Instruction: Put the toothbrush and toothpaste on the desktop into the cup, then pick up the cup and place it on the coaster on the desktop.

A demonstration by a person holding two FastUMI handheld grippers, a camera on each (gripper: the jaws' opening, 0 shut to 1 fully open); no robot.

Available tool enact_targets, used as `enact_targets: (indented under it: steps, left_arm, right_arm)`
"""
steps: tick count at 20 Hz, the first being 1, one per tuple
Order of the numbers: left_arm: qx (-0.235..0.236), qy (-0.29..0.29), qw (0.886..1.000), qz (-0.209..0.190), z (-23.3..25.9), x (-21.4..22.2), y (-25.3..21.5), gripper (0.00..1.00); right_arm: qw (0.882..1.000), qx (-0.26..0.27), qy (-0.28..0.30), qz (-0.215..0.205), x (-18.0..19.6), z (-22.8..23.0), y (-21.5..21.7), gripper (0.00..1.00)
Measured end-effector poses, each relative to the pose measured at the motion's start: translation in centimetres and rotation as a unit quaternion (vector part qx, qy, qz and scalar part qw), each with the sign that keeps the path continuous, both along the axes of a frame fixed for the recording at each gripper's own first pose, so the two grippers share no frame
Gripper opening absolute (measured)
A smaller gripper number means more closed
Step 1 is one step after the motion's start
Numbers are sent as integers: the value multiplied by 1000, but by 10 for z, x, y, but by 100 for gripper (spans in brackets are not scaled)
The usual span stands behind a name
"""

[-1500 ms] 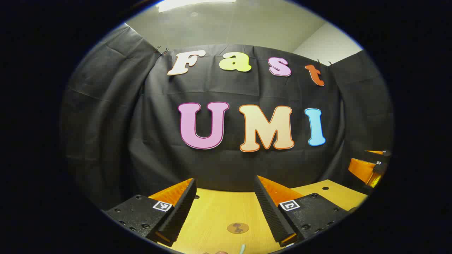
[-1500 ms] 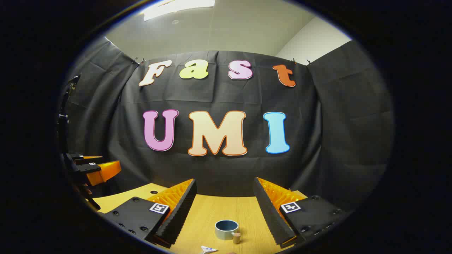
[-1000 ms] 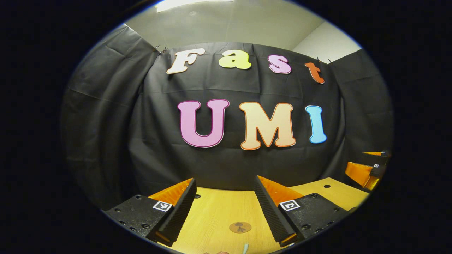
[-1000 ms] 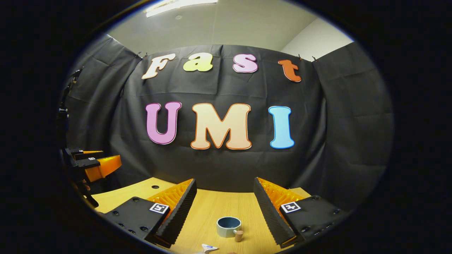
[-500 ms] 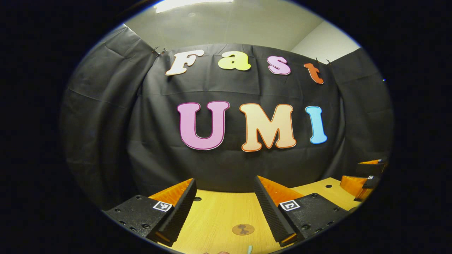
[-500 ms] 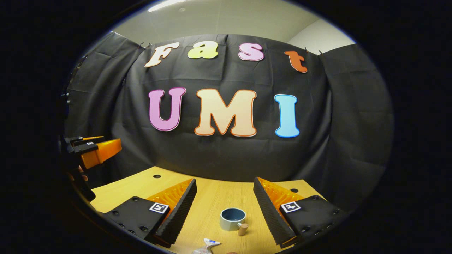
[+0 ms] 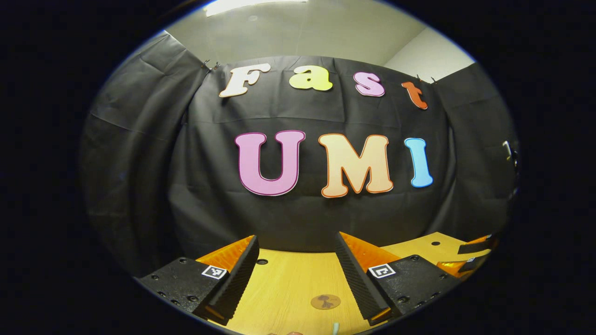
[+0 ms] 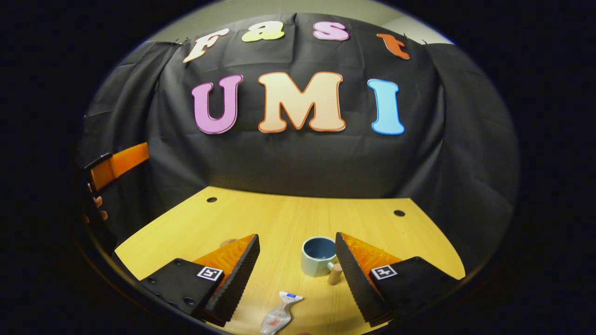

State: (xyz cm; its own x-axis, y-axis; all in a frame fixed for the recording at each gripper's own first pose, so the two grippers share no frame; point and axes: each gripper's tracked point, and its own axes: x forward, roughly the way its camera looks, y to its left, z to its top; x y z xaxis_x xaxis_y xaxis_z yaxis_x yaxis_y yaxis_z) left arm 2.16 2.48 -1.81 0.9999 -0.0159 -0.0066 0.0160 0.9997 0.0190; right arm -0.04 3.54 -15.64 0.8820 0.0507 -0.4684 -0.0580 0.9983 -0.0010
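In the left gripper view your left gripper (image 7: pixel 298 272) hangs above the surface (image 7: pixel 288 284) with its jaws apart and nothing between them; the coaster (image 7: pixel 325 302) lies bare just ahead, so the final placement is still to do; a pale tip at the bottom edge may be the toothbrush (image 7: pixel 335 328), but it is cut off and hard to name; the right gripper (image 7: pixel 472 260) pokes in at the far right, cropped.

In the right gripper view your right gripper (image 8: pixel 298 265) is low over the surface (image 8: pixel 279 218), jaws wide and holding nothing; the cup (image 8: pixel 318 256) stands upright between them, seemingly empty; the toothpaste (image 8: pixel 278 316) lies flat nearer the camera, its lower end cut off; nothing is in the cup, so every step remains; the left gripper (image 8: pixel 118 164) shows at the left edge, with fingers of the hand (image 8: pixel 97 204) below it.
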Motion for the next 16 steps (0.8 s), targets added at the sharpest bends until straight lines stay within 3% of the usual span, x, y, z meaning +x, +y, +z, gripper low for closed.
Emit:
enact_targets:
  steps: [4,10,14,16]
  left_arm:
    - [-2,5,1000,3,-4,2,3,94]
    - [1,12,1000,8,-11,2,6,94]
    - [2,16,1000,13,-12,-1,9,94]
    - [2,19,1000,14,-13,-2,9,94]
  right_arm:
    - [996,11,85,2,-12,-49,2,100]
    - [981,24,191,-1,-41,-101,4,98]
    - [972,16,233,2,-55,-130,2,96]
    - [966,18,259,-2,-62,-145,2,99]
